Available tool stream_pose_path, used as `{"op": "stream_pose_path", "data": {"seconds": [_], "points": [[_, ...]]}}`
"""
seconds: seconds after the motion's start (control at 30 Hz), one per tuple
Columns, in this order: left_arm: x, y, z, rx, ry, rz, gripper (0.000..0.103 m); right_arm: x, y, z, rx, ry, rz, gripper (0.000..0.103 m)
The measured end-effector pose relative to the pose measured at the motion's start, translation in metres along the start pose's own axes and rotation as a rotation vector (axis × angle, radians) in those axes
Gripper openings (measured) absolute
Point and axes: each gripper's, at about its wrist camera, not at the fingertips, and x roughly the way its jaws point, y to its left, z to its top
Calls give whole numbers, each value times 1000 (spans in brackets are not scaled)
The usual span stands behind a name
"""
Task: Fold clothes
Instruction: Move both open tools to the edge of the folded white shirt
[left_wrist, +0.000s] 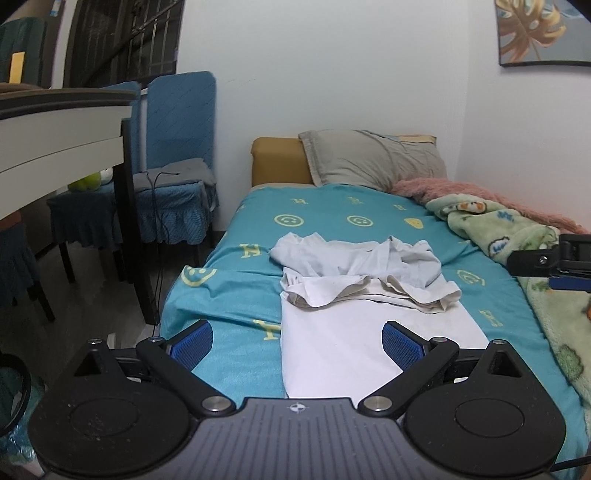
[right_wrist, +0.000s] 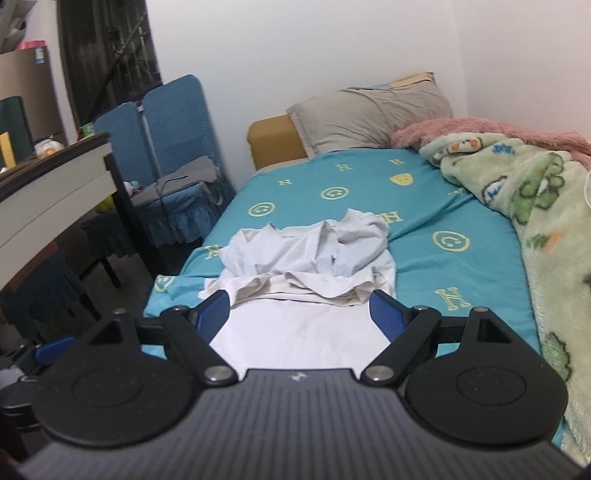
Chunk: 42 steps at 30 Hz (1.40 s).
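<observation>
Both tongs, left (left_wrist: 297, 341) and right (right_wrist: 299, 314), hover spread apart above the white shirt (left_wrist: 354, 295).

The turquoise smiley-patterned bed sheet (left_wrist: 332, 206) (right_wrist: 443, 206) is being viewed lengthwise from its foot by both wrist cameras, the right nearer.

A bed (left_wrist: 236, 236) with clothes and bedding on it.

We see its teal sheet (right_wrist: 424, 266) printed with yellow smileys; a white shirt (left_wrist: 354, 295) lies near the foot edge, upper half crumpled, a grey pillow (left_wrist: 369, 158) at the head edge, and green (right_wrist: 535, 206) and pink (right_wrist: 461, 129) blankets heaped along the right edge.
</observation>
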Motion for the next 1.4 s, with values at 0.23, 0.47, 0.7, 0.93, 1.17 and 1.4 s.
{"op": "stream_pose_path", "data": {"seconds": [0.23, 0.47, 0.7, 0.93, 1.17, 1.4], "points": [[12, -5, -4, -6, 65, 40, 99, 2, -15, 2, 76, 28, -5, 84], [16, -18, -2, -12, 119, 60, 99, 0, -25, 4, 133, 38, 17, 84], [16, -20, 10, -148, 197, 39, 99, -1, -38, 5, 188, 45, 47, 84], [35, -16, 19, -385, 330, 2, 99, 5, -54, -2, 241, 76, 35, 84], [69, -5, 11, -483, 429, -64, 99, 25, -57, -11, 259, 133, -3, 84], [92, 19, -7, -566, 484, -125, 97, 45, -61, -19, 319, 191, -23, 84]]}}
